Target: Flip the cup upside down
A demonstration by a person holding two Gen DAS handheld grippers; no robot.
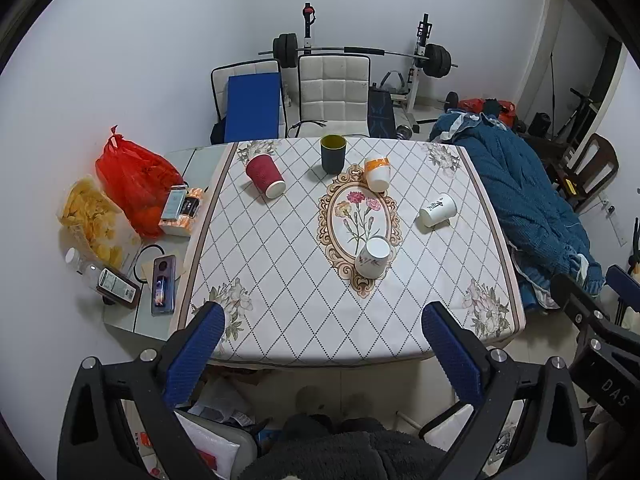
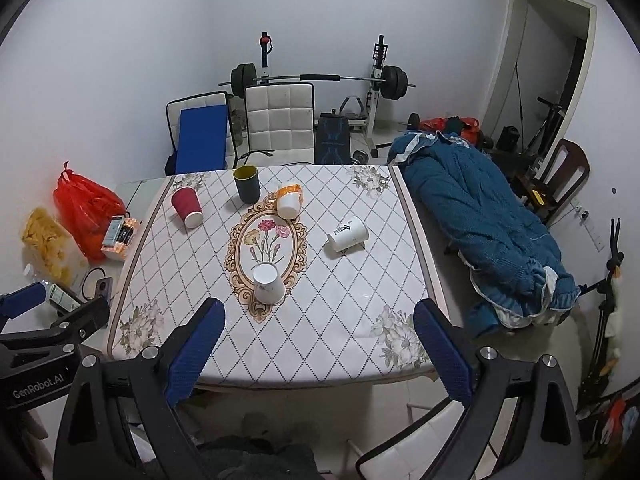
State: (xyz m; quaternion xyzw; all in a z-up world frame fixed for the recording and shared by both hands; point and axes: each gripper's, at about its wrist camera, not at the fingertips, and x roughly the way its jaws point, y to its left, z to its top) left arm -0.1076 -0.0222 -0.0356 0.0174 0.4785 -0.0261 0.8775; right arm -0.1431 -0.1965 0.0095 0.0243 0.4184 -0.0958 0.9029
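Observation:
Five cups sit on the patterned tablecloth (image 1: 280,280). A dark cup with a yellow-green inside (image 1: 333,154) (image 2: 247,184) stands upright at the far side. A red paper cup (image 1: 265,176) (image 2: 187,207), a white and orange cup (image 1: 377,174) (image 2: 289,199) and a white printed cup (image 1: 437,210) (image 2: 347,234) lie on their sides. A white cup (image 1: 373,257) (image 2: 268,283) stands upside down near the middle. My left gripper (image 1: 324,354) and right gripper (image 2: 318,350) are open and empty, held before the table's near edge.
A red bag (image 1: 134,176), a bag of chips (image 1: 90,218), boxes, a bottle and a phone (image 1: 163,290) lie left of the cloth. A blue quilt (image 2: 480,224) lies to the right. Chairs (image 1: 334,92) and a barbell rack stand behind the table.

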